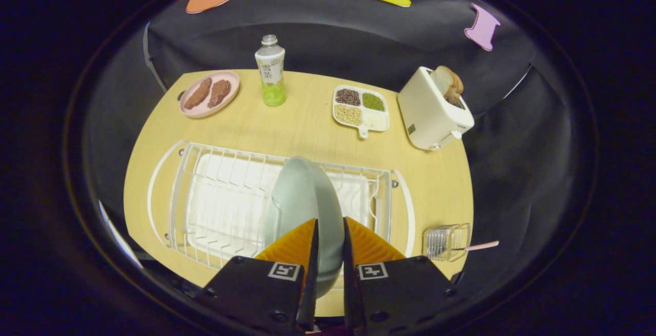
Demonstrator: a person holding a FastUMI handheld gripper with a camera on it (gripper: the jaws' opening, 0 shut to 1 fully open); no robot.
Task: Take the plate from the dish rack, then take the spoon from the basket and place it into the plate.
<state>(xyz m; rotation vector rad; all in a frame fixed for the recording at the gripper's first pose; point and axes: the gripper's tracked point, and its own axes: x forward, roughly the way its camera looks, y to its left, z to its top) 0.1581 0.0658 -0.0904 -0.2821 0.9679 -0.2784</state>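
A pale grey-green plate point(302, 197) stands on edge between my fingers, over the white wire dish rack point(225, 208) on the wooden table. My gripper point(330, 223) is shut on the plate, one finger on each face near its rim. To the right of the rack, a small clear wire basket point(445, 241) holds the spoon point(482, 246), whose pink-and-white handle sticks out sideways past the basket toward the table's right edge.
Beyond the rack stand a green drink bottle point(270, 72), a pink dish with brown meat pieces point(209, 94), a white divided tray of grains point(360, 110) and a white toaster with bread point(434, 109). The table point(287, 126) has bare wood between the rack and those things.
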